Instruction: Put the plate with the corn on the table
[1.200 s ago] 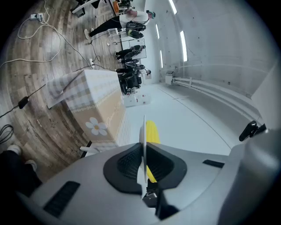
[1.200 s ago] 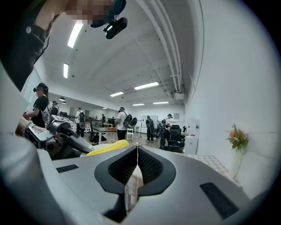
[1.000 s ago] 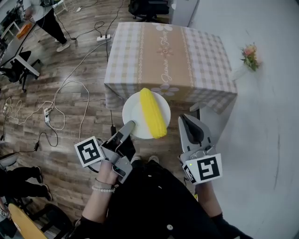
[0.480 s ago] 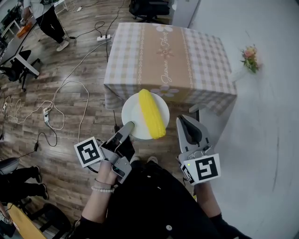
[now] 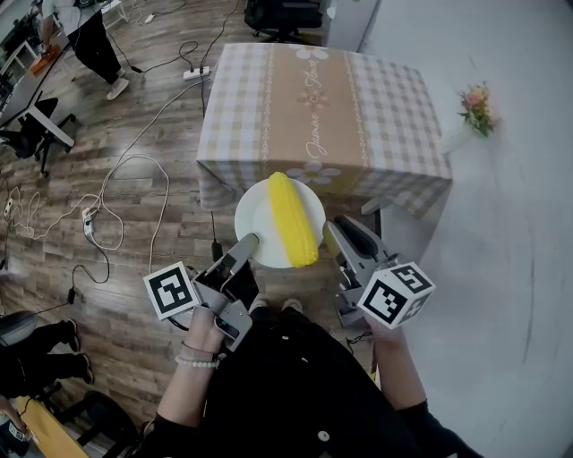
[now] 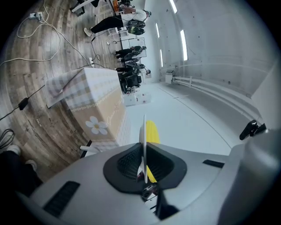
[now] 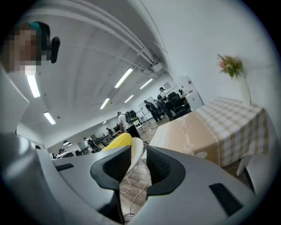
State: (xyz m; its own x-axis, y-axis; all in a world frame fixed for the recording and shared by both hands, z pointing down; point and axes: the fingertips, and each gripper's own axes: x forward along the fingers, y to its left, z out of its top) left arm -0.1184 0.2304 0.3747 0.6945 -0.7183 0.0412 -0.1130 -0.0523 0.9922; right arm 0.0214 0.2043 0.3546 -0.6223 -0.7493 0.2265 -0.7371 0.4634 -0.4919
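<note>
A white plate point(image 5: 260, 225) carrying a yellow corn cob point(image 5: 293, 219) hangs in the air just short of the near edge of the checked-cloth table point(image 5: 322, 98). My left gripper point(image 5: 247, 242) is shut on the plate's near-left rim; in the left gripper view the plate point(image 6: 143, 134) stands edge-on between the pads, with the corn point(image 6: 152, 131) behind it. My right gripper point(image 5: 333, 234) is at the plate's right rim. In the right gripper view the rim point(image 7: 137, 151) lies between the open jaws, with a gap still showing, and the corn point(image 7: 116, 141) is at the left.
A vase of flowers point(image 5: 477, 107) stands to the right of the table. Cables and a power strip point(image 5: 116, 206) lie on the wood floor at the left. A person point(image 5: 85, 36) stands at the far left, and an office chair point(image 5: 282, 13) sits behind the table.
My right gripper has turned and swung left, up to the plate's right rim. The plate and my left gripper have hardly moved.
</note>
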